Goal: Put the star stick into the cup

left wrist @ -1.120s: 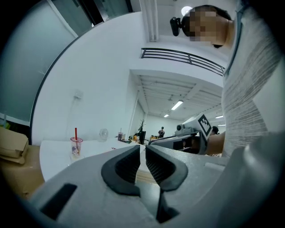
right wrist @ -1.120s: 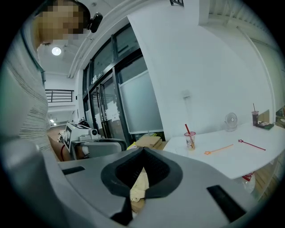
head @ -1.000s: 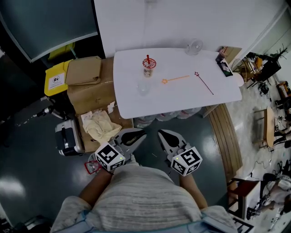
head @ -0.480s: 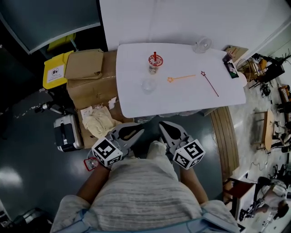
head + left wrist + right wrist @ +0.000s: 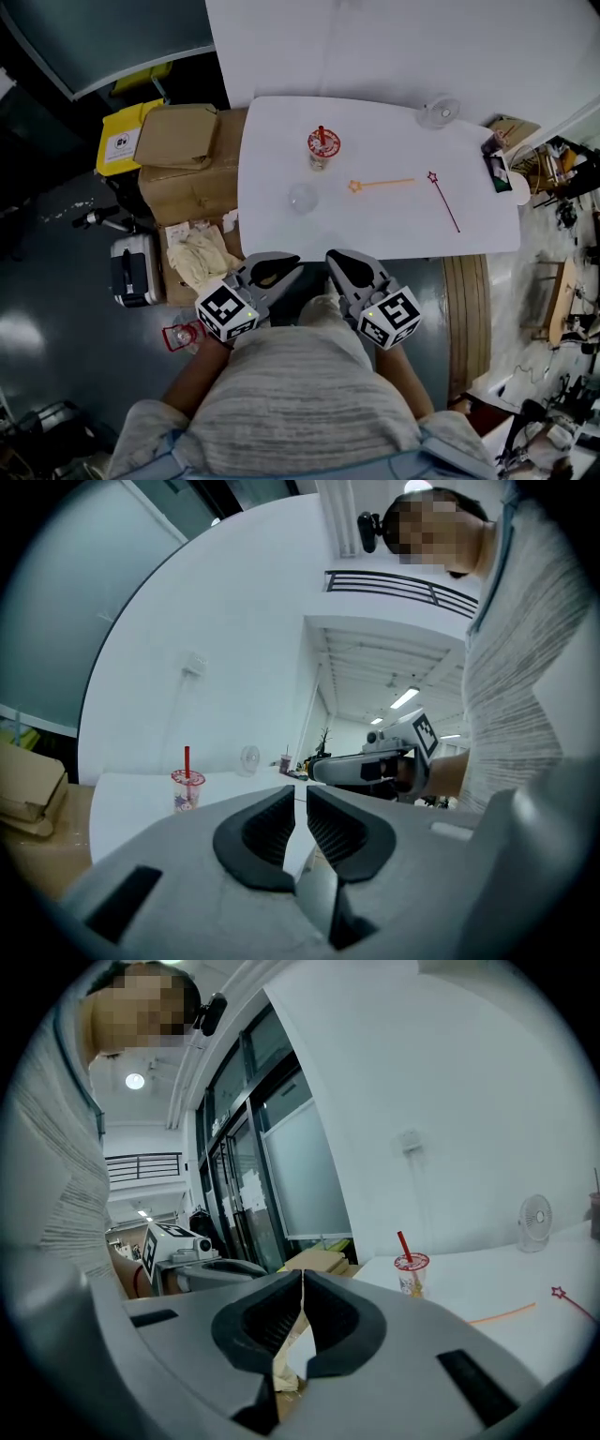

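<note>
With both pairs of fingers closed and empty, the orange star stick (image 5: 380,184) lies crosswise on the desk (image 5: 394,234) well ahead, nearer the right gripper (image 5: 339,263) than the left gripper (image 5: 285,270).

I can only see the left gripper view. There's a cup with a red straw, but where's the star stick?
Observer: The head view shows two. An orange stick lies flat on the table, right of that straw cup.
Operator: Where's the other one?
Observer: A dark red stick lies further right, apart from the orange stick.
Operator: Is there another cup?
Observer: Yes. A clear cup stands on the table, nearer the person than the straw cup. It looks empty.
</note>
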`<action>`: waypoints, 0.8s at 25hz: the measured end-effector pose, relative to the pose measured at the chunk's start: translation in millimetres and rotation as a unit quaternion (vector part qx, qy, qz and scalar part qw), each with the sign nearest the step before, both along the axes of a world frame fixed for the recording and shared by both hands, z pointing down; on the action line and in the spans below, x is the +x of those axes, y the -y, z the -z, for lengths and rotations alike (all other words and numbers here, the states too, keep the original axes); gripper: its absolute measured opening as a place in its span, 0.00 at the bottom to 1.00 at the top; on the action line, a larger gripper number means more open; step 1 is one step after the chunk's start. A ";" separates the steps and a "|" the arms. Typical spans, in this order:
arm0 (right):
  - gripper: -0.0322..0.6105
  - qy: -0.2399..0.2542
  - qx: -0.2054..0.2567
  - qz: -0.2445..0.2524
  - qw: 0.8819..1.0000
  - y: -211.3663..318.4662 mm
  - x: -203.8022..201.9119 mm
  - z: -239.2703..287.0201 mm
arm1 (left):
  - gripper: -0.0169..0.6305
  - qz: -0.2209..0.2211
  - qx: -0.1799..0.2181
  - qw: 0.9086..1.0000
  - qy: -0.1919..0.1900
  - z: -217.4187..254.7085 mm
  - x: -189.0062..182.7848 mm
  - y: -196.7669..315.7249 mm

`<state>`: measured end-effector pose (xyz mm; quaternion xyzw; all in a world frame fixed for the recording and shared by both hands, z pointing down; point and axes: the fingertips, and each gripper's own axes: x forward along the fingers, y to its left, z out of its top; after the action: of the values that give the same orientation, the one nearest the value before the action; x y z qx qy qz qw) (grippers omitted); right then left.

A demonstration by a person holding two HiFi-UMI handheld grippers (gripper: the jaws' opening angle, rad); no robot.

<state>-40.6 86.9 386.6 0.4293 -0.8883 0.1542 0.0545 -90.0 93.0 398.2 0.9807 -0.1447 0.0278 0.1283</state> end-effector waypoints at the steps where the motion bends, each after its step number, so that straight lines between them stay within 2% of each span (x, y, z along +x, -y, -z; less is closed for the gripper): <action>1: 0.07 0.000 -0.002 0.008 1.000 6.2 8.2 -0.7 | 0.10 0.003 -0.002 1.000 0.002 -0.2 10.1 5.5; 10: 0.07 -0.020 -0.019 0.054 0.998 62.7 90.3 -10.4 | 0.10 0.035 -0.017 0.999 0.013 -6.9 86.5 56.1; 20: 0.07 -0.039 -0.046 0.124 0.990 91.0 139.5 -37.4 | 0.10 0.097 -0.034 0.994 0.037 -33.9 131.5 86.5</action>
<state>98.9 -4.2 424.0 0.3181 -0.9240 0.1698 0.1273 41.5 6.5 432.1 0.9555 -0.2426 0.0563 0.1579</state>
